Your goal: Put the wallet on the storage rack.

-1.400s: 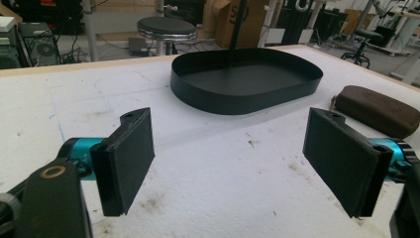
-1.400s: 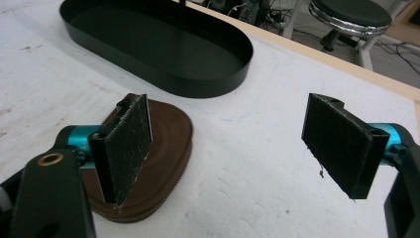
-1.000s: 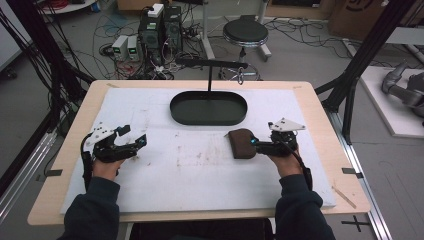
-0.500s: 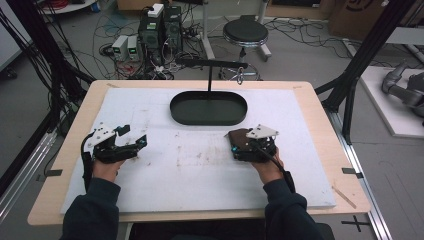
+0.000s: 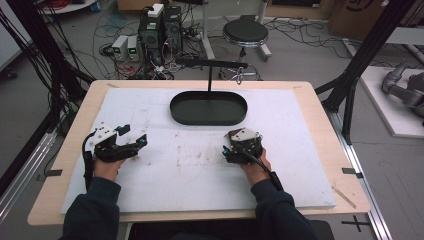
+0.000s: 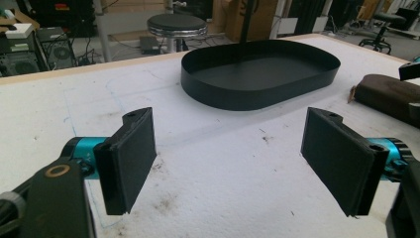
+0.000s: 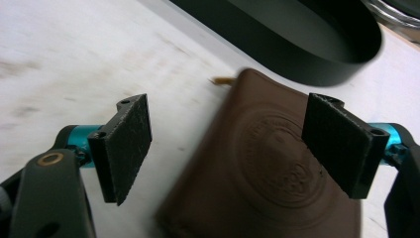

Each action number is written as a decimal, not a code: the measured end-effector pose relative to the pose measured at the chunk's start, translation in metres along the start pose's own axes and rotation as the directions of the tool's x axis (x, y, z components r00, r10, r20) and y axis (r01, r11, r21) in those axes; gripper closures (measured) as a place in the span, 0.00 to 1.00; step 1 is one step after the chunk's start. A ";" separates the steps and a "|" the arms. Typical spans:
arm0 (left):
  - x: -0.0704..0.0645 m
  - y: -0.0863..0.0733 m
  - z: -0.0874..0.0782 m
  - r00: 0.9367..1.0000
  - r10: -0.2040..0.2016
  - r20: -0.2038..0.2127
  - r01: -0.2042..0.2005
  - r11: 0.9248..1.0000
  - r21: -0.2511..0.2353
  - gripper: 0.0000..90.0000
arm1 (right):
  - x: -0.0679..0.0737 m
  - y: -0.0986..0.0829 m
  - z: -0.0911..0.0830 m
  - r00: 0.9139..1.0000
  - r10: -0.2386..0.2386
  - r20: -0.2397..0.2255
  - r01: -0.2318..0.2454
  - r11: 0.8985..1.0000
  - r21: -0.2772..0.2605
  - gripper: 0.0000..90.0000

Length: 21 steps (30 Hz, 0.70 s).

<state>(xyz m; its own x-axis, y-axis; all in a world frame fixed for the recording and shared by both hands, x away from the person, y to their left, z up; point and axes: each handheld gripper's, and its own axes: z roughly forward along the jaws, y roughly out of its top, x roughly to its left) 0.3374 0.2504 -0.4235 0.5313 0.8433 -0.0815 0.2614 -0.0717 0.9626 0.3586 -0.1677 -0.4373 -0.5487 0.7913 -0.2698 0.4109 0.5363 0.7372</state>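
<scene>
A brown leather wallet (image 7: 262,163) with an embossed round seal lies flat on the white mat, just in front of the black oval tray (image 5: 208,107). My right gripper (image 5: 234,145) hovers over the wallet and stands open; in the right gripper view (image 7: 228,148) its jaws straddle the wallet's left part without touching it. At the mat's left side my left gripper (image 5: 134,134) is also open, with nothing between its jaws (image 6: 228,168). In the left gripper view the wallet (image 6: 391,94) lies at the far right and the tray (image 6: 260,72) is ahead.
A black T-shaped stand (image 5: 210,63) rises at the tray's far side. The white mat (image 5: 180,170) covers most of the wooden table (image 5: 320,120). A stool (image 5: 245,32), computers and cables are on the floor beyond the table.
My right gripper has moved left from the mat's right side to a spot over the wallet, covering it in the high view. The left gripper has stayed in place.
</scene>
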 end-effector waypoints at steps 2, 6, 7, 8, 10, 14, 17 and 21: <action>0.000 0.000 0.001 1.000 0.002 0.001 -0.002 1.000 0.000 0.25 | -0.001 -0.002 0.006 1.000 0.004 0.031 -0.005 0.999 0.033 0.22; -0.001 0.001 0.001 1.000 0.004 0.006 -0.004 1.000 0.005 0.25 | 0.007 -0.005 0.011 0.994 -0.071 0.083 0.066 0.996 0.059 0.21; -0.001 0.002 0.001 1.000 0.004 0.008 -0.004 1.000 0.004 0.25 | 0.007 -0.005 0.011 0.994 -0.066 0.086 0.060 0.996 0.063 0.21; -0.001 0.002 0.001 1.000 0.006 0.008 -0.006 1.000 0.005 0.25 | 0.007 -0.005 0.011 0.994 -0.068 0.088 0.063 0.996 0.061 0.21; -0.001 0.002 0.001 1.000 0.004 0.008 -0.005 1.000 0.006 0.25 | 0.006 -0.005 0.011 0.994 -0.064 0.091 0.058 0.996 0.067 0.27; -0.001 0.002 0.001 1.000 0.005 0.007 -0.005 1.000 0.007 0.25 | 0.004 -0.004 0.008 0.992 -0.068 0.105 0.060 0.995 0.078 0.37; -0.001 0.002 0.001 1.000 0.004 0.009 -0.004 1.000 0.008 0.25 | 0.005 -0.003 0.007 0.992 -0.070 0.104 0.062 0.995 0.082 0.43; 0.000 0.001 0.001 1.000 -0.005 0.012 0.005 1.000 0.003 0.25 | 0.005 -0.002 0.002 0.993 -0.077 0.093 0.070 0.994 0.081 0.55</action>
<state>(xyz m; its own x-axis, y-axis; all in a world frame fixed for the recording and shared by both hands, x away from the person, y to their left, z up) 0.3385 0.2495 -0.4223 0.5393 0.8374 -0.0892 0.2664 -0.0692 0.9614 0.3566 -0.1642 -0.4408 -0.5089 0.7713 -0.3823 0.4292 0.6123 0.6640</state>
